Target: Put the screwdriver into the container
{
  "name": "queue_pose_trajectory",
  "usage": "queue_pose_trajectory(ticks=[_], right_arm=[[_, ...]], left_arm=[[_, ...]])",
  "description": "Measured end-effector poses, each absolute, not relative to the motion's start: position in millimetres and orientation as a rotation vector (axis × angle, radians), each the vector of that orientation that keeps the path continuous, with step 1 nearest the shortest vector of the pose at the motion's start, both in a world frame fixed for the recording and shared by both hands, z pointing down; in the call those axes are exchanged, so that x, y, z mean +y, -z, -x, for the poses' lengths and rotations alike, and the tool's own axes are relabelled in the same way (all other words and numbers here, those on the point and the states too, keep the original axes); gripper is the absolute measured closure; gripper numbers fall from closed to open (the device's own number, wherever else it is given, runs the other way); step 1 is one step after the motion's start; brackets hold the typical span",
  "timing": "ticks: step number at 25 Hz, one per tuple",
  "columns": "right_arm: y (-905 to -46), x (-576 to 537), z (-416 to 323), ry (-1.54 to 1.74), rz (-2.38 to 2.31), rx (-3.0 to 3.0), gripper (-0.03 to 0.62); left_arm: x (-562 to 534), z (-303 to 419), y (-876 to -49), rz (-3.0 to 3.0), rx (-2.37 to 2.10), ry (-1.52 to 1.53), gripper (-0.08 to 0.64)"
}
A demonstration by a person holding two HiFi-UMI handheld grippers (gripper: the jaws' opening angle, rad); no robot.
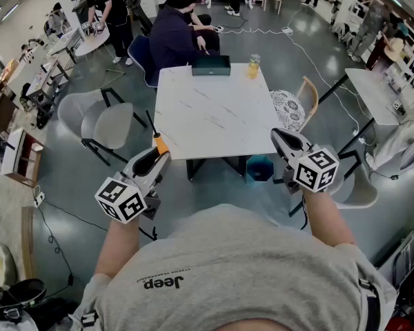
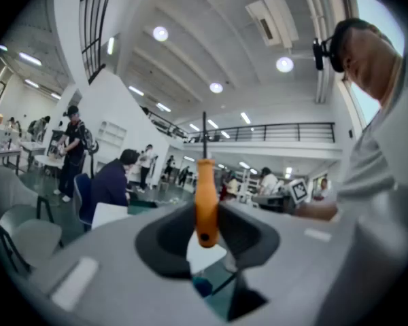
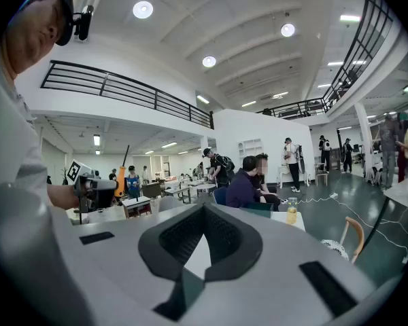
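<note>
My left gripper [image 1: 156, 156] is shut on a screwdriver [image 1: 160, 143] with an orange handle; the dark shaft points up and away. In the left gripper view the handle [image 2: 205, 201] stands upright, pinched between the jaws. The container [image 1: 211, 65], a dark open box, sits at the far edge of the white table [image 1: 207, 116], well beyond both grippers. My right gripper [image 1: 284, 141] hovers off the table's near right corner, its tips [image 3: 204, 208] shut with nothing between them. The right gripper view also shows the screwdriver [image 3: 121, 177] in the left gripper, at left.
A bottle of yellow liquid [image 1: 253, 66] stands right of the container. A person in dark clothes [image 1: 176, 36] sits at the table's far side. Grey chairs [image 1: 100, 123] stand left of the table, and a wooden chair [image 1: 305, 96] and a blue bin [image 1: 260, 168] stand right of it.
</note>
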State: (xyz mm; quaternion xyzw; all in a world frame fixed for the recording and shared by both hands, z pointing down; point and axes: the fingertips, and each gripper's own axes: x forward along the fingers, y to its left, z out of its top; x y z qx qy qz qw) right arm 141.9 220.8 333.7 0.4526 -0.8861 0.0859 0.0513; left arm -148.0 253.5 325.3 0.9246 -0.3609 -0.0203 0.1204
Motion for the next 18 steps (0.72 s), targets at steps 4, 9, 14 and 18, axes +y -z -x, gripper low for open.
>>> queue_pose_trajectory(ticks=[4, 9, 14, 18], right_arm=[[-334.0, 221.8, -141.5, -0.261, -1.377, -2.698, 0.584], [-333.2, 222.3, -143.3, -0.255, -1.38, -2.697, 0.584], [-331.9, 218.8, -145.6, -0.266, -1.394, -2.709, 0.584], [-329.7, 217.2, -149.5, -0.259, -1.401, -2.716, 0.584]], left_arm=[[254.3, 148.8, -325.0, -2.704, -1.051, 0.056, 0.446], [255.6, 147.3, -325.3, -2.704, -1.045, 0.057, 0.446], [252.5, 144.6, -326.4, -2.701, -1.048, 0.054, 0.446], [249.7, 141.3, -325.2, -2.699, -1.049, 0.055, 0.446]])
